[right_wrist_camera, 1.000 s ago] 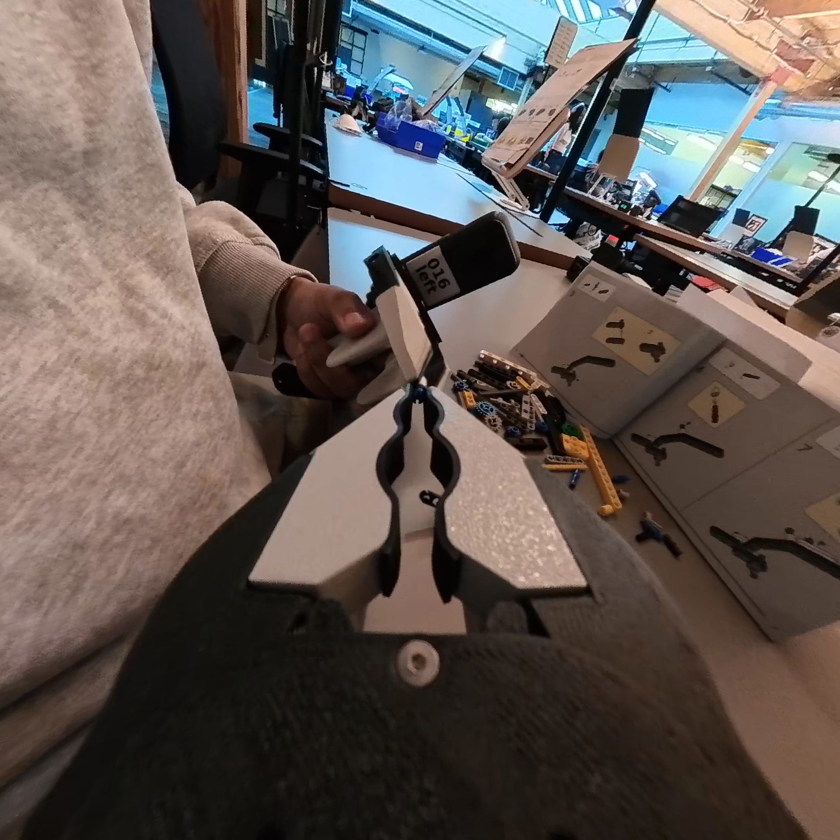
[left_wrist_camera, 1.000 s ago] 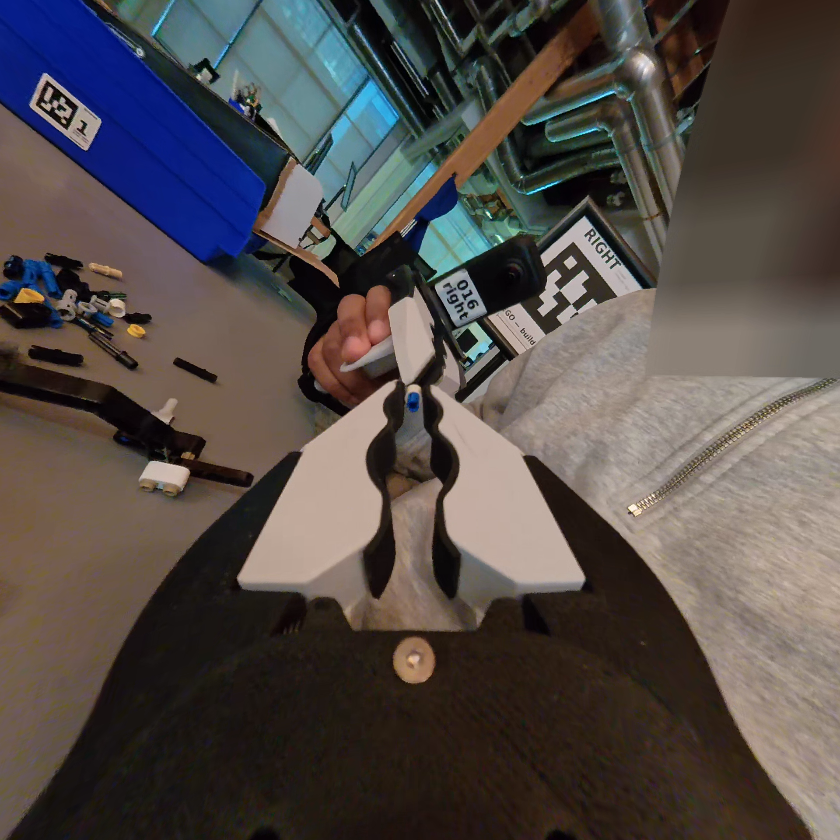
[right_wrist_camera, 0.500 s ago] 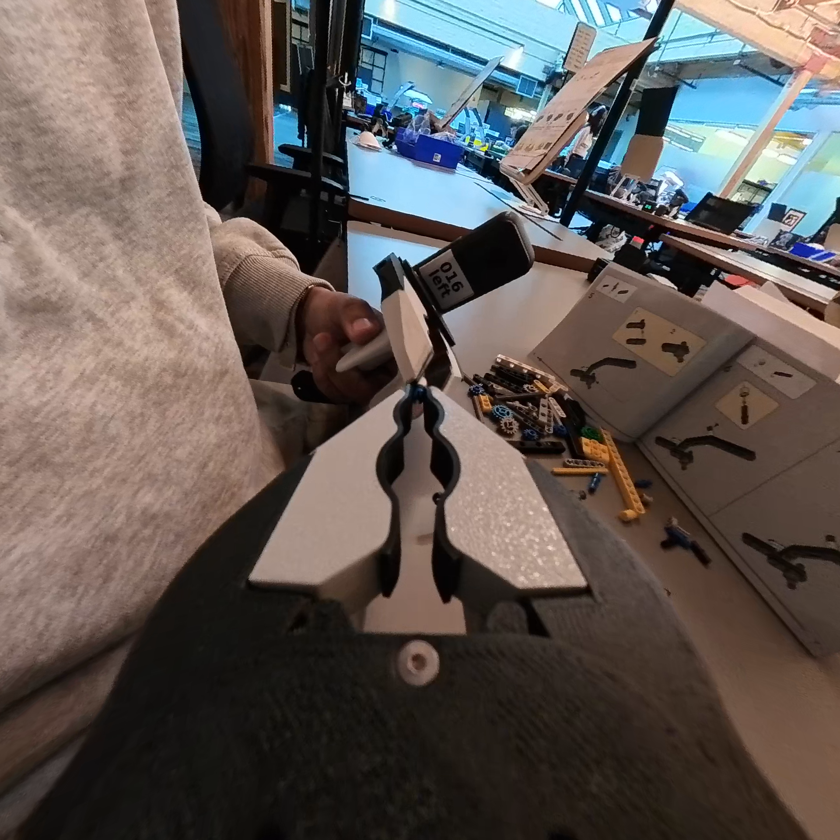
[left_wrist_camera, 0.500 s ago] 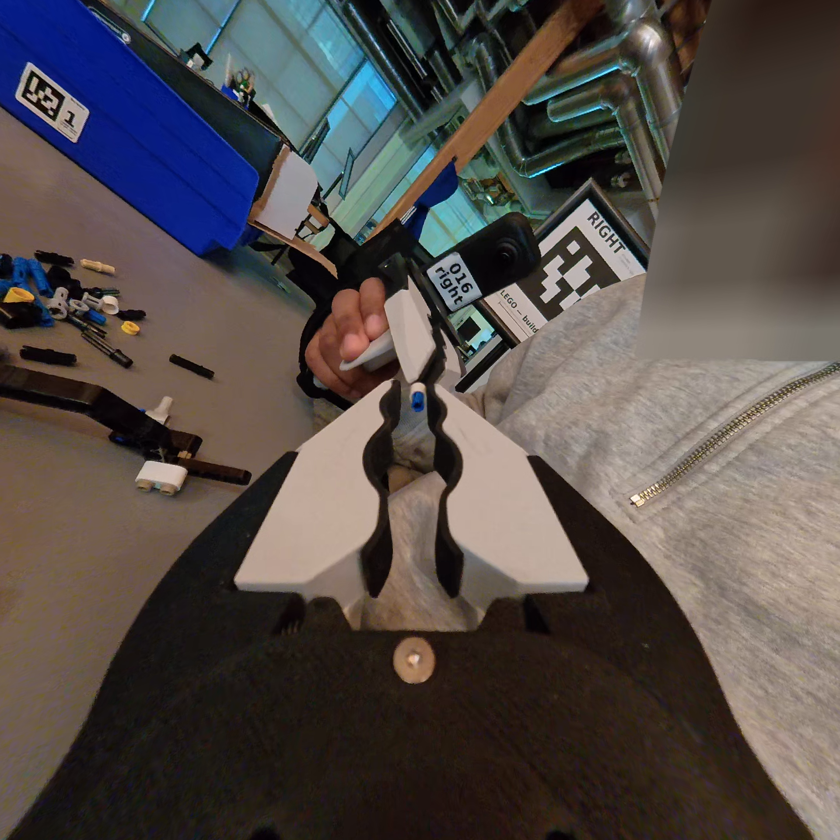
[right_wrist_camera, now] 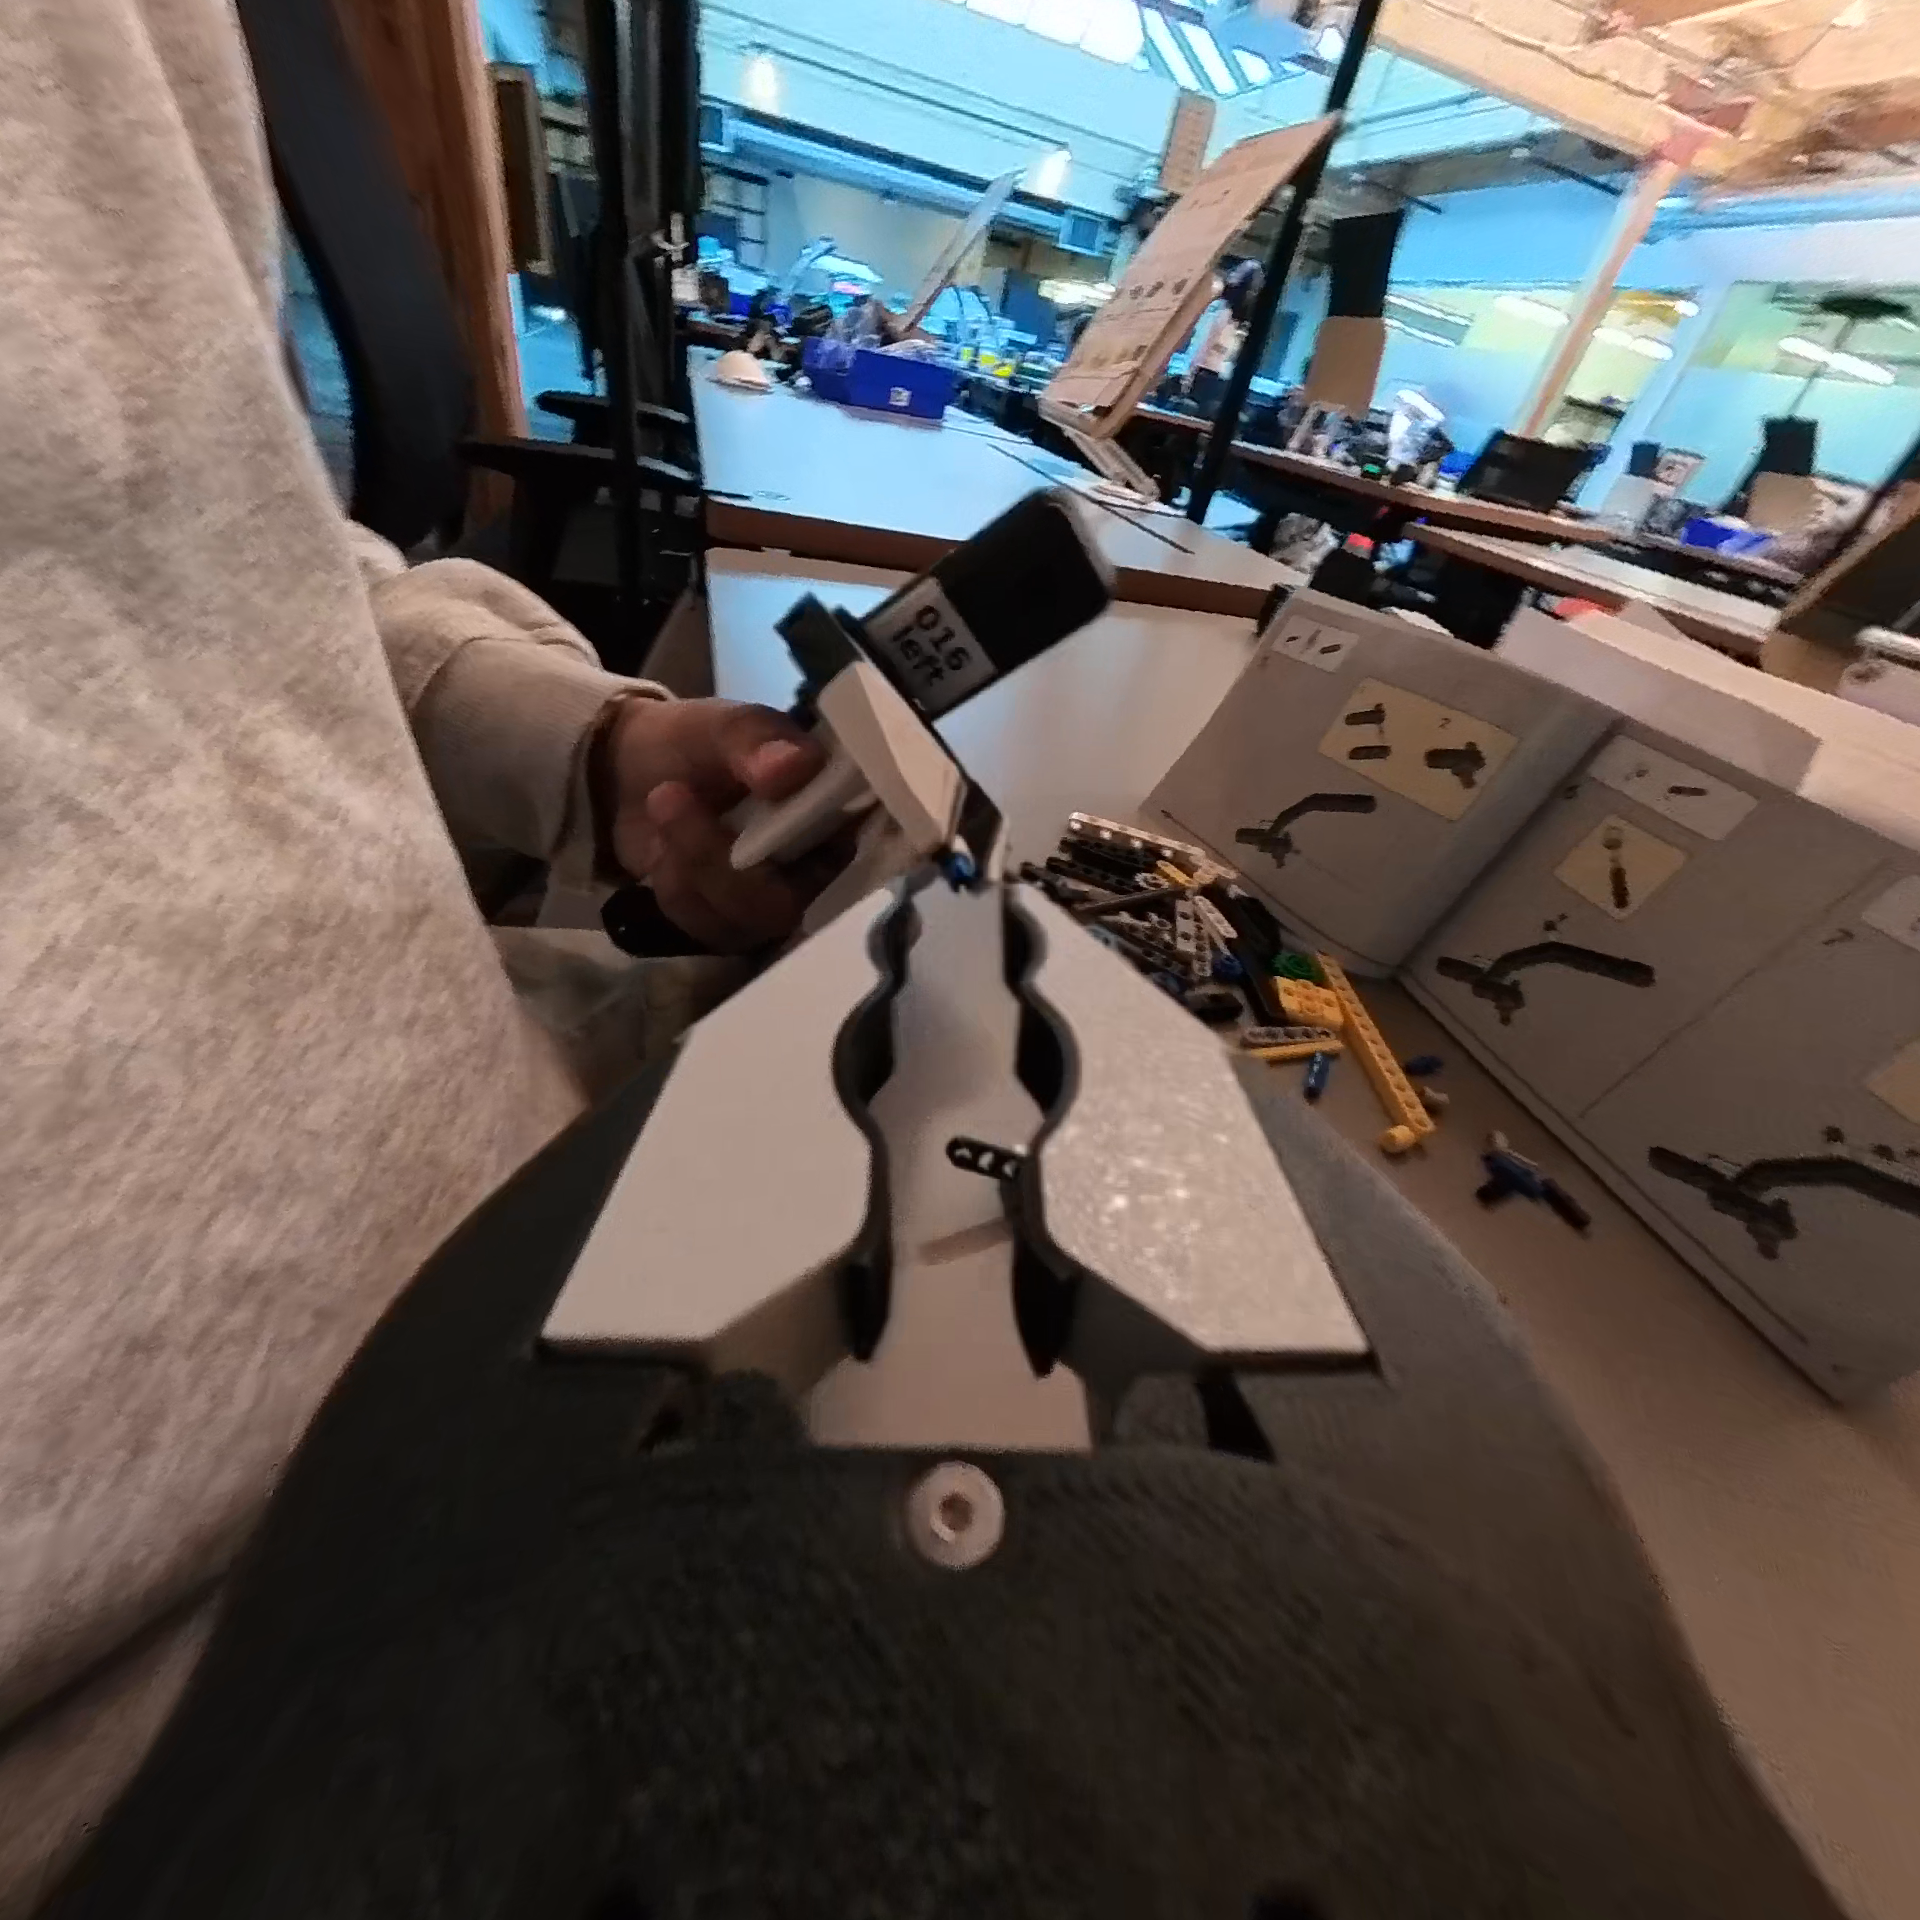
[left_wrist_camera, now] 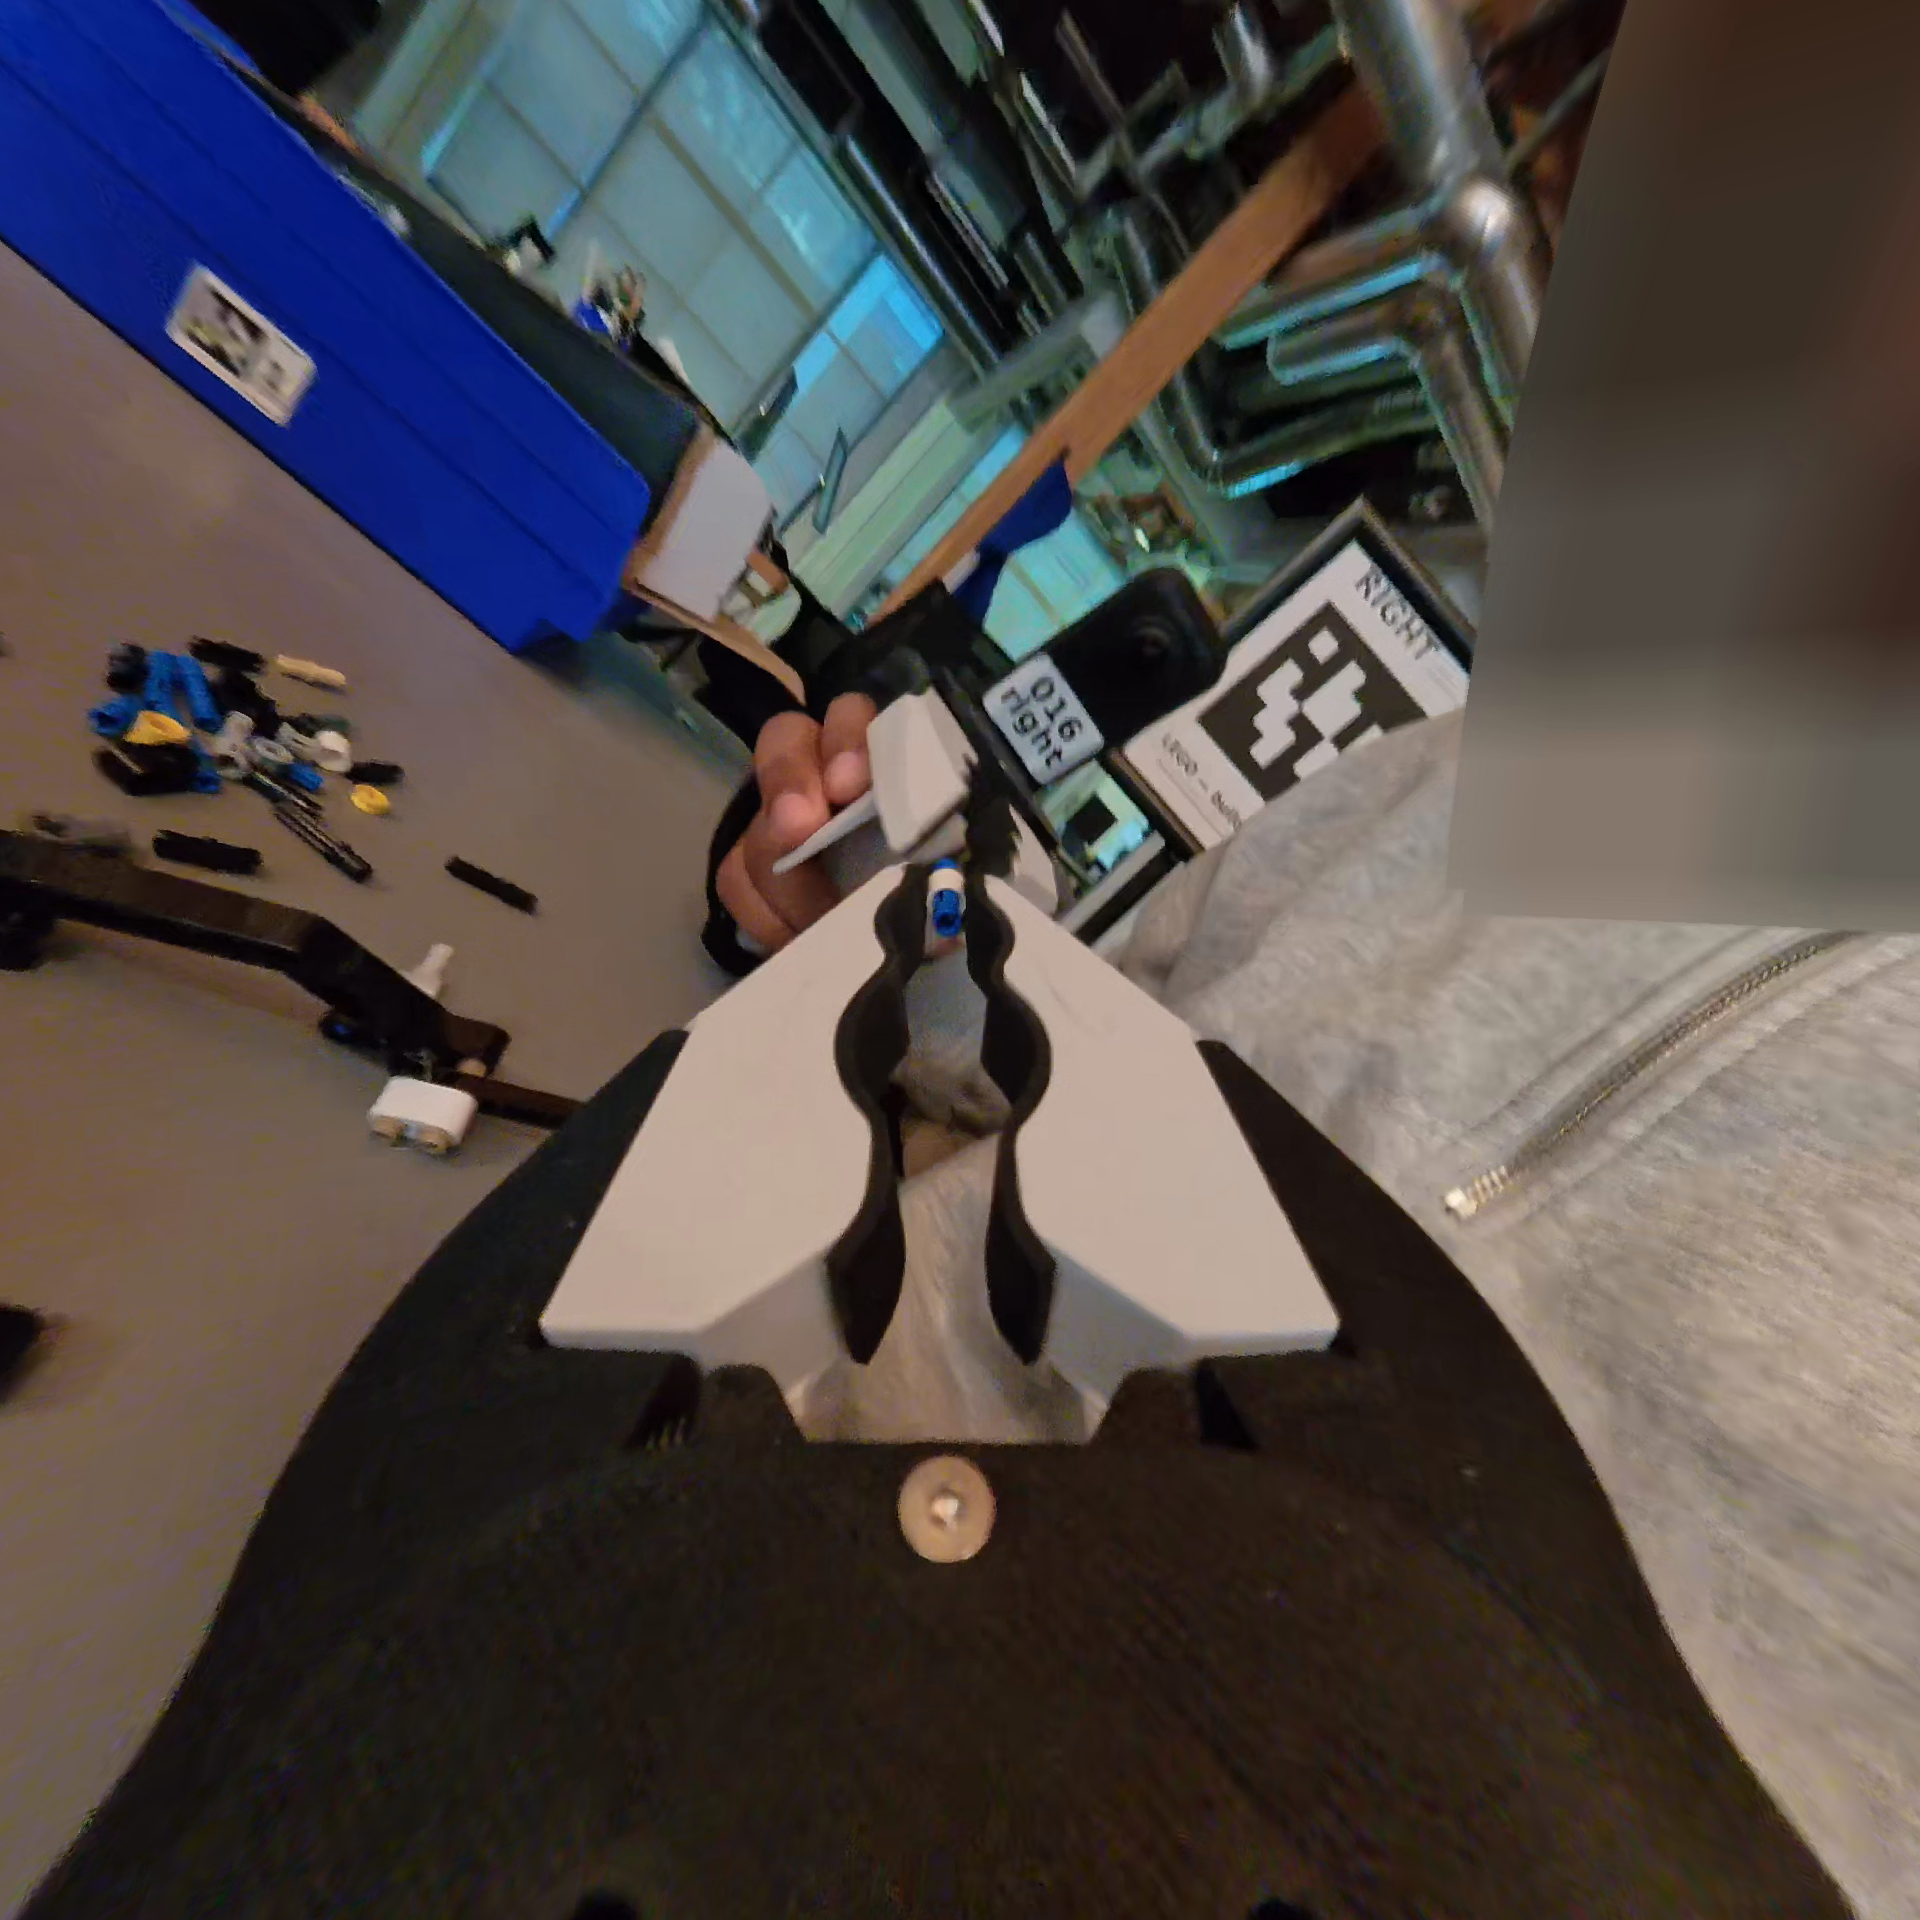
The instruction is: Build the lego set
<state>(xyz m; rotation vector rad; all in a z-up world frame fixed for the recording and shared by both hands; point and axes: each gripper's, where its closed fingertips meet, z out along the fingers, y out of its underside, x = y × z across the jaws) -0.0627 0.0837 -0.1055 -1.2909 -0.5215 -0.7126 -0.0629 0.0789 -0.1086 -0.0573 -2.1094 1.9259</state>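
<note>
pinching blue-white pin, left tongs clenched; right tongs released, tip-to-tip.

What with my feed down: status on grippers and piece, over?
Left gripper shut on blue-and-white pin. Right gripper nose-to-nose at the pin, grip unclear. Nothing between them.

Each wrist camera sits close behind its own gripper, looking forward along the fingers. The two views face each other, tips nearly meeting. Both share the grey counter.
</note>
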